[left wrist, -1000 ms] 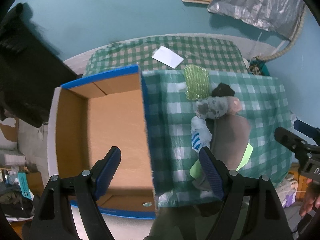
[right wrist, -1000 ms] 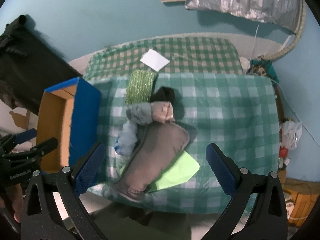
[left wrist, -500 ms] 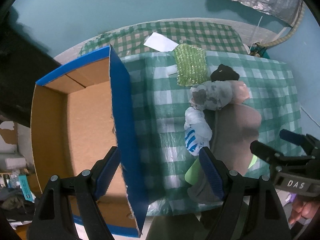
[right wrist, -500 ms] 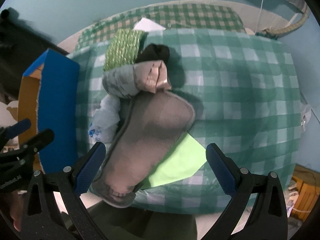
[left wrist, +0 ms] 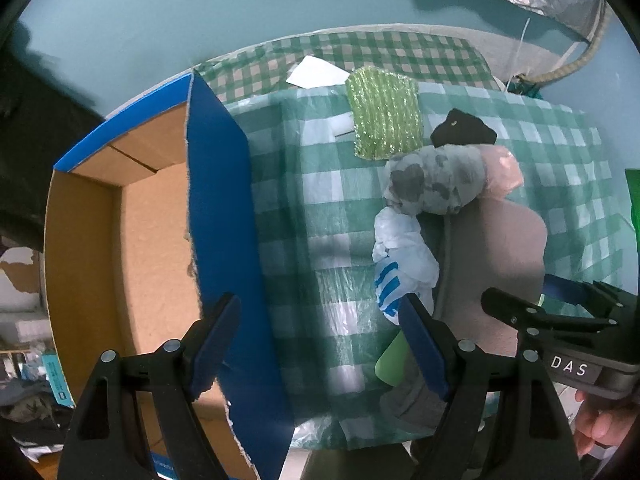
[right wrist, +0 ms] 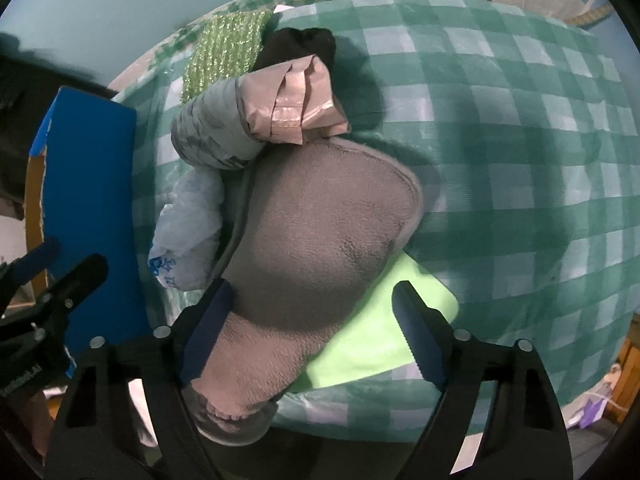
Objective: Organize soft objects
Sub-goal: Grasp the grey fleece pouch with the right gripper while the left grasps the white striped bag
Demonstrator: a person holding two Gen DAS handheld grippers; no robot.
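Straddling grey fleece pad [right wrist: 320,232], right claw [right wrist: 308,330] wide open (empty), left claw [left wrist: 320,340] likewise, blue box [left wrist: 224,240] beside.

Dim teal-tinted light, soft shadows on checked cloth [right wrist: 500,152], strong fisheye warp w/ dark corners, slight blur

Green-and-white checked tablecloth [right wrist: 520,140]; grey fleece slipper [right wrist: 320,240]; lime-green cloth [right wrist: 372,336]; glittery light-green pad [left wrist: 384,116]; black item [left wrist: 464,132]; pink bag [right wrist: 292,100]; white bag with blue print [left wrist: 404,264]; brown box, blue outside [left wrist: 220,200]
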